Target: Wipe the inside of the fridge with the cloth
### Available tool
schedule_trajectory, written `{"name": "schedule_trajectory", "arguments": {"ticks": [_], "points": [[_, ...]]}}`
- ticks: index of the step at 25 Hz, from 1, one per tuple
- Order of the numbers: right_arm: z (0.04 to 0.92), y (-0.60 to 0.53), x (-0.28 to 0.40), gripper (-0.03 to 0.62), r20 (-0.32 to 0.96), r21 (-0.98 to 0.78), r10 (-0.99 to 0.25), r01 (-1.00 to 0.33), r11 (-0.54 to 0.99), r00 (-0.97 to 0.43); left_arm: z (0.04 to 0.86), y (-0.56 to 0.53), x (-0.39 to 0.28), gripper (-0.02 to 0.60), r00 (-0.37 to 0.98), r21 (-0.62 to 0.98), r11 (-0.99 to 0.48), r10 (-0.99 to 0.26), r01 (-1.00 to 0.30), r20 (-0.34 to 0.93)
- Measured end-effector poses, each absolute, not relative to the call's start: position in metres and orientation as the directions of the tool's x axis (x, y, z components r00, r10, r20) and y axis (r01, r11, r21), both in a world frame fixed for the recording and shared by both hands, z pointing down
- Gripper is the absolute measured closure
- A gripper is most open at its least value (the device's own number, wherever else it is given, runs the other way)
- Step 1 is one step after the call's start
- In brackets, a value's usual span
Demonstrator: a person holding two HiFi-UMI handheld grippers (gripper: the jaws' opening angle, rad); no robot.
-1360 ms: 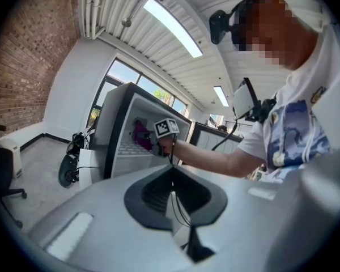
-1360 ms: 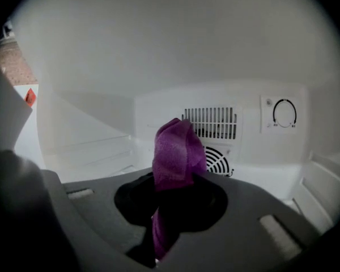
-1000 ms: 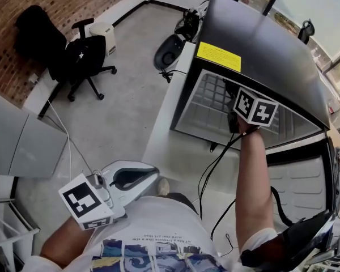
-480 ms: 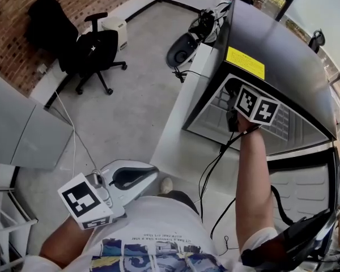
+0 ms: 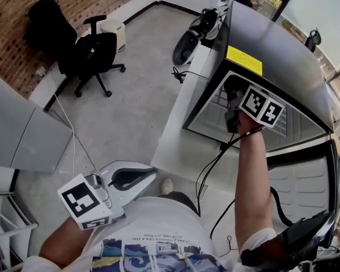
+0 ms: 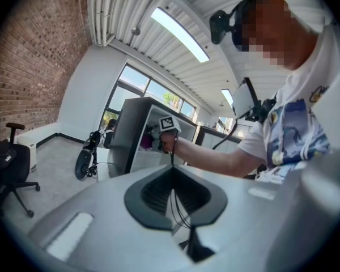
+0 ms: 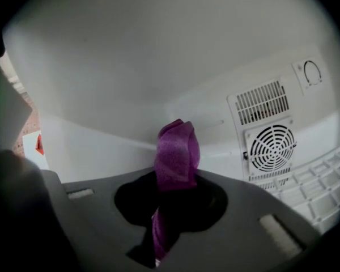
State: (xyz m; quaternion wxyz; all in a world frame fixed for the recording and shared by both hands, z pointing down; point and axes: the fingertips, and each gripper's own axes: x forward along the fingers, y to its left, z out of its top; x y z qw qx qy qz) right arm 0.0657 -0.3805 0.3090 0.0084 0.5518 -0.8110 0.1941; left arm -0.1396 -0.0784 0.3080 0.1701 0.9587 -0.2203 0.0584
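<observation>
The fridge (image 5: 283,55) stands at the upper right with a black top and an open white inside (image 7: 130,67). My right gripper (image 7: 177,177) is inside it, shut on a purple cloth (image 7: 177,152) that sticks up from the jaws near the back wall. In the head view only its marker cube (image 5: 262,107) and the forearm show at the opening; the cloth is hidden there. My left gripper (image 5: 154,173) is held low by the person's body, away from the fridge. Its jaws (image 6: 171,177) are shut with nothing in them.
A round fan grille (image 7: 270,146) and a wire shelf (image 7: 323,180) lie to the right of the cloth. The fridge door (image 5: 306,191) hangs open at the lower right. A black office chair (image 5: 93,52) and a scooter (image 5: 187,44) stand on the concrete floor.
My right gripper has shifted a little toward the left side of the fridge opening. The head view has swung slightly. The left gripper has stayed where it was.
</observation>
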Motion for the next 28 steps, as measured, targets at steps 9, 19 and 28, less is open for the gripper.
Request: {"name": "schedule_trajectory", "arguments": {"ticks": [9, 19, 28], "points": [[0.288, -0.336, 0.147, 0.540, 0.206, -0.204, -0.955, -0.964, 0.172, -0.214, 0.309, -0.066, -0.116, 0.577, 0.937, 0.296, -0.891, -0.303, -0.344, 0.175], [0.278, -0.288, 0.258, 0.540, 0.224, -0.035, -0.974, -0.998, -0.053, 0.044, 0.305, -0.066, -0.068, 0.575, 0.973, 0.302, -0.929, -0.171, -0.212, 0.154], [0.306, -0.287, 0.279, 0.540, 0.290, 0.140, -0.952, -0.989, -0.056, 0.095, 0.307, -0.073, -0.036, 0.575, 0.979, 0.308, -0.935, -0.131, -0.174, 0.155]]}}
